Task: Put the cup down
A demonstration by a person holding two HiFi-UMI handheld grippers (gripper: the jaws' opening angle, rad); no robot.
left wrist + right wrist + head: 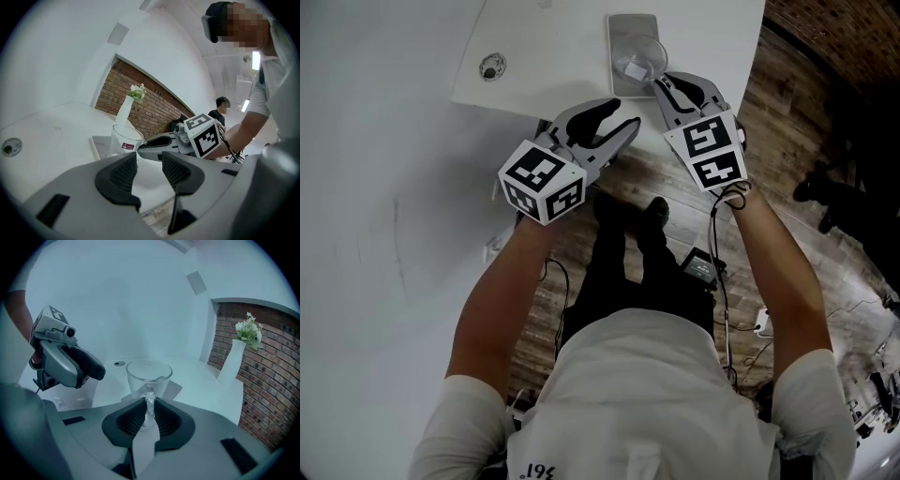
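A clear glass cup (641, 64) with a handle stands upright over a grey tray (626, 30) on the white table (553, 47). My right gripper (662, 84) is shut on the cup's handle; in the right gripper view the handle (149, 409) is pinched between both pads. Whether the cup's base touches the tray I cannot tell. My left gripper (617, 118) is open near the table's front edge, left of the cup, with nothing between its jaws. From the left gripper view the cup (123, 140) and the right gripper (157, 150) lie just beyond my left gripper (149, 171).
A white vase (231, 361) with flowers stands at the table's far side by a brick wall. A round cable hole (492, 67) sits in the tabletop left of the tray. Wooden floor and cables (727, 319) lie below the table edge.
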